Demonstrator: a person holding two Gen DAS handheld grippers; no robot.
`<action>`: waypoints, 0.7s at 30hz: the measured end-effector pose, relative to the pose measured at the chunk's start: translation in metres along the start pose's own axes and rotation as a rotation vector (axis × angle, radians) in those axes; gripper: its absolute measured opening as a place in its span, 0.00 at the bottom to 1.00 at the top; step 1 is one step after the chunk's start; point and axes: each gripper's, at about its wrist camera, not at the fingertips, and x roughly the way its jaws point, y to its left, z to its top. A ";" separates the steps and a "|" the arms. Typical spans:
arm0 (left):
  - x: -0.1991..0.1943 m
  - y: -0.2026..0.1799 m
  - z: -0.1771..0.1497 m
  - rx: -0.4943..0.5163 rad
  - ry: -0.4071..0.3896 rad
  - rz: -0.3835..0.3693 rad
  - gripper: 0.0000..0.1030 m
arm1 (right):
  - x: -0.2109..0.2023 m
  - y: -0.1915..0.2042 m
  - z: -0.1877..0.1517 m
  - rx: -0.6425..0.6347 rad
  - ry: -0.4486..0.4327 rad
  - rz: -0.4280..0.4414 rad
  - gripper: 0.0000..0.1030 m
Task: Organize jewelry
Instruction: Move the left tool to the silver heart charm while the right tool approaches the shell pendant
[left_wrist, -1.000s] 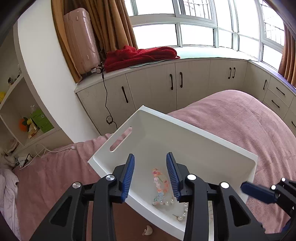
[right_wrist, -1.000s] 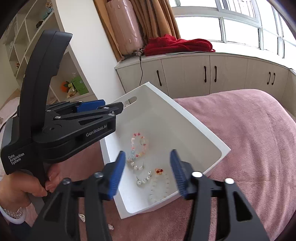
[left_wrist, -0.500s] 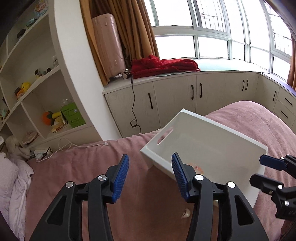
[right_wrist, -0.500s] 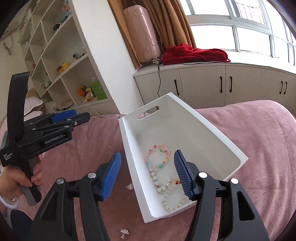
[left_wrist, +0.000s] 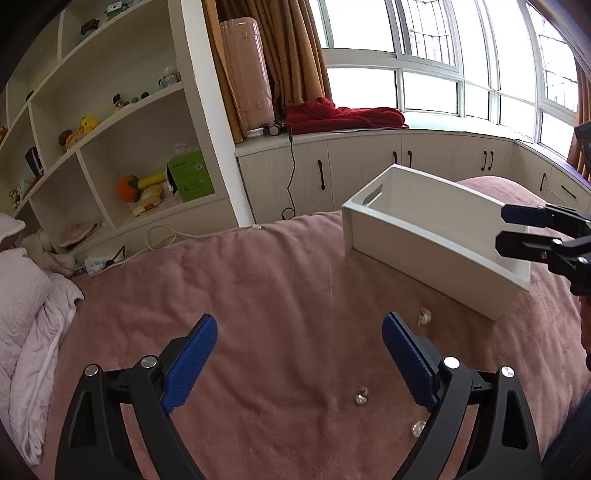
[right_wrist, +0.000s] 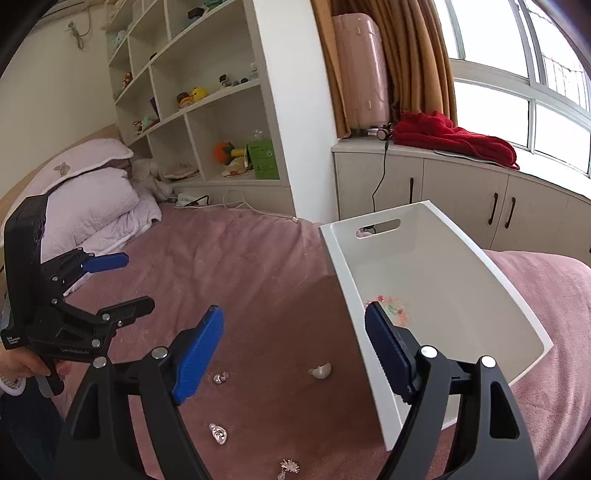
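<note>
A white bin (left_wrist: 436, 251) (right_wrist: 436, 295) stands on the pink bed cover, with a colourful bead bracelet (right_wrist: 393, 308) inside. Small loose jewelry pieces lie on the cover: a shell-like piece (left_wrist: 424, 316) (right_wrist: 321, 371), a small silver piece (left_wrist: 361, 396) (right_wrist: 221, 377), a clear gem (left_wrist: 417, 428) (right_wrist: 218, 434) and a spiky brooch (right_wrist: 290, 466). My left gripper (left_wrist: 299, 358) is open and empty, to the left of the bin, above the loose pieces; it also shows in the right wrist view (right_wrist: 118, 282). My right gripper (right_wrist: 293, 350) is open and empty over the bin's near corner.
White shelves (left_wrist: 110, 155) with toys stand at the back left. Pillows and a quilt (right_wrist: 96, 192) lie at the left. Window cabinets (left_wrist: 406, 162) carry a red blanket (left_wrist: 343, 114) and a pink suitcase (left_wrist: 245, 70). A cable (left_wrist: 162, 236) trails on the bed's far edge.
Both grippers have pulled back and swung left away from the bin. The left gripper has opened wider. Loose pieces on the cover have come into view.
</note>
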 end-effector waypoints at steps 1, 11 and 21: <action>0.001 0.000 -0.007 -0.004 -0.002 -0.015 0.89 | 0.004 0.005 -0.001 -0.017 0.009 0.006 0.76; 0.045 -0.007 -0.057 -0.124 0.016 -0.234 0.90 | 0.056 0.047 -0.031 -0.181 0.161 -0.019 0.78; 0.082 -0.017 -0.073 -0.042 0.089 -0.282 0.90 | 0.096 0.036 -0.049 -0.170 0.263 -0.072 0.77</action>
